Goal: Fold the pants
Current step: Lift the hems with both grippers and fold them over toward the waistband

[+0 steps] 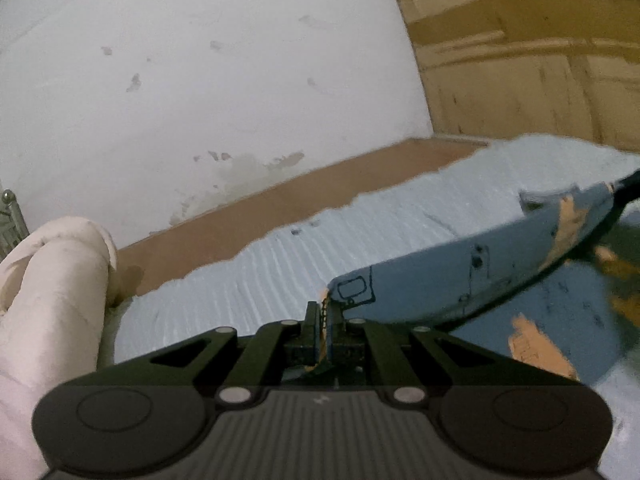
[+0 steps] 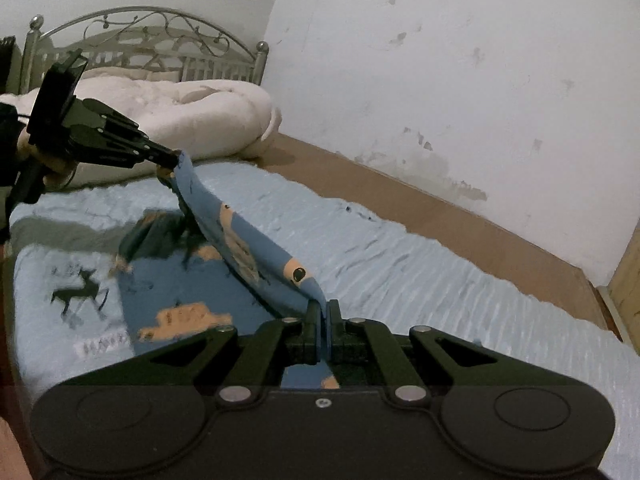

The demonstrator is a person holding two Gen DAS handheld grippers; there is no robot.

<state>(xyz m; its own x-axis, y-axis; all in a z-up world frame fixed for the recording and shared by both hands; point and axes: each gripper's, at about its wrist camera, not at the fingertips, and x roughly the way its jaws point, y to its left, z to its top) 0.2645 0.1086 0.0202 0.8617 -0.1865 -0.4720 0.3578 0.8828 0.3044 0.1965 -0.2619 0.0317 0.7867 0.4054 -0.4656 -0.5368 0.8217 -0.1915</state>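
Observation:
The pants [image 1: 460,276] are blue with orange and dark prints. They hang stretched between my two grippers above the bed, the lower part resting on the light blue blanket [image 1: 280,256]. My left gripper [image 1: 325,312] is shut on one end of the lifted edge. It also shows in the right wrist view [image 2: 172,158] at the left. My right gripper [image 2: 322,312] is shut on the other end of the pants [image 2: 240,244]. In the left wrist view the right gripper [image 1: 624,188] shows at the far right edge.
A rolled pale pink quilt [image 2: 180,116] lies at the head of the bed before a metal headboard [image 2: 144,40]. A white stained wall [image 1: 200,80] runs along the bare brown bed board [image 1: 300,196]. A wooden cabinet [image 1: 540,60] stands at the far right.

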